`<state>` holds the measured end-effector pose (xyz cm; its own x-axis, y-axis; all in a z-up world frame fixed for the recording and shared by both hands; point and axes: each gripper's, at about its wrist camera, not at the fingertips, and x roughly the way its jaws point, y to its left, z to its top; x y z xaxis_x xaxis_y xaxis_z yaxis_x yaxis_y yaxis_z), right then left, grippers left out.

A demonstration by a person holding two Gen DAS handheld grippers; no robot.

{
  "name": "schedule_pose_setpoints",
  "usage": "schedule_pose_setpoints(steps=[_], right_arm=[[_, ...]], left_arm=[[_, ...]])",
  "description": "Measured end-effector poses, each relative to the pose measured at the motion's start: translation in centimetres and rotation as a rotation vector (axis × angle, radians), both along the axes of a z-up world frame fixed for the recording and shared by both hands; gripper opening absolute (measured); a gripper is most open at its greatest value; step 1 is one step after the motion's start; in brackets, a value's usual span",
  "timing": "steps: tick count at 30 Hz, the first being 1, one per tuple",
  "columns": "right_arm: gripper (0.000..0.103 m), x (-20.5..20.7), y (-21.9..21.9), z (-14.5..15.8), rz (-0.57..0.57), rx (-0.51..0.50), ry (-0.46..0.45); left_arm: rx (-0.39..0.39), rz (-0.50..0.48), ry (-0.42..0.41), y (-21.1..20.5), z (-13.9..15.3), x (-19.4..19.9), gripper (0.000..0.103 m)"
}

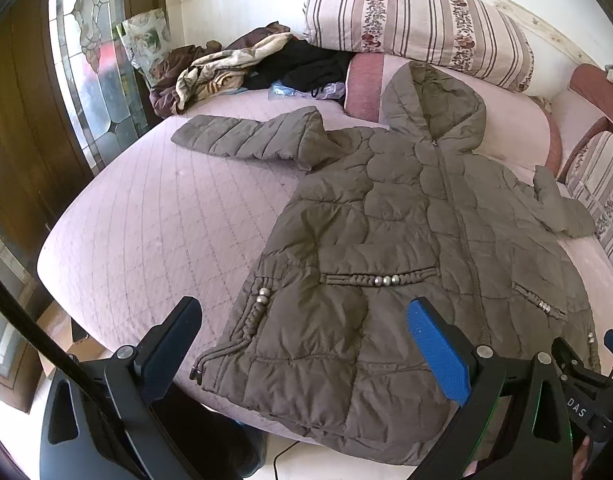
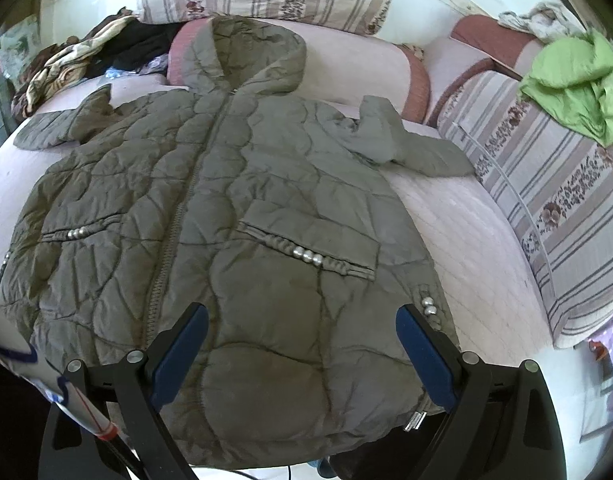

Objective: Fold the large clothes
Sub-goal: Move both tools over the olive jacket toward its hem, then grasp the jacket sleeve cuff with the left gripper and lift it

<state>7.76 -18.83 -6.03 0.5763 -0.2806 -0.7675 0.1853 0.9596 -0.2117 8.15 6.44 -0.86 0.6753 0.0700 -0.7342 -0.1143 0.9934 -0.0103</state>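
Jacket flat on bed, unfolded.

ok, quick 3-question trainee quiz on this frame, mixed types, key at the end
1. True or false: the jacket is zipped closed and lies front side up.
2. The left gripper has its jaws: A) shut on the hem B) open above the hem C) shut on a sleeve.
3. Fill in: the crumpled cloth on the striped cushion at the right is ____.

Key: 1 true; 2 B; 3 green.
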Motion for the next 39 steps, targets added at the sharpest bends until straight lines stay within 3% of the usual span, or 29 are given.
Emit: schedule_pose_setpoints(steps=[11, 21, 33, 35, 39], right_arm=[[0.097, 1.5, 3.8, 0.8, 0.099, -0.025, 0.006], [0.097, 2.2, 6.2, 4.5, 0.123, 0.012, -0.196], [0.093, 2.4, 6.6, 1.3, 0.144, 0.074, -0.053], [0.090, 2.2, 6.6, 1.2, 0.155, 0.073, -0.057], [0.063, 2.1, 6.9, 0.7, 0.191, 0.090, -0.044]], left_arm=[[-0.041, 0.062, 0.041, 3.8, -1.1, 0.1, 0.102], [-0.077, 0.123, 0.063, 6.7, -1.9, 0.1, 0.102], [-0.081, 0.165, 0.076, 8.3, -2.4, 0.2, 0.102], [-0.078, 0.166, 0.077, 8.3, -2.4, 0.3, 0.102], [-0.064, 0.175, 0.084, 8.6, -2.5, 0.9, 0.102]])
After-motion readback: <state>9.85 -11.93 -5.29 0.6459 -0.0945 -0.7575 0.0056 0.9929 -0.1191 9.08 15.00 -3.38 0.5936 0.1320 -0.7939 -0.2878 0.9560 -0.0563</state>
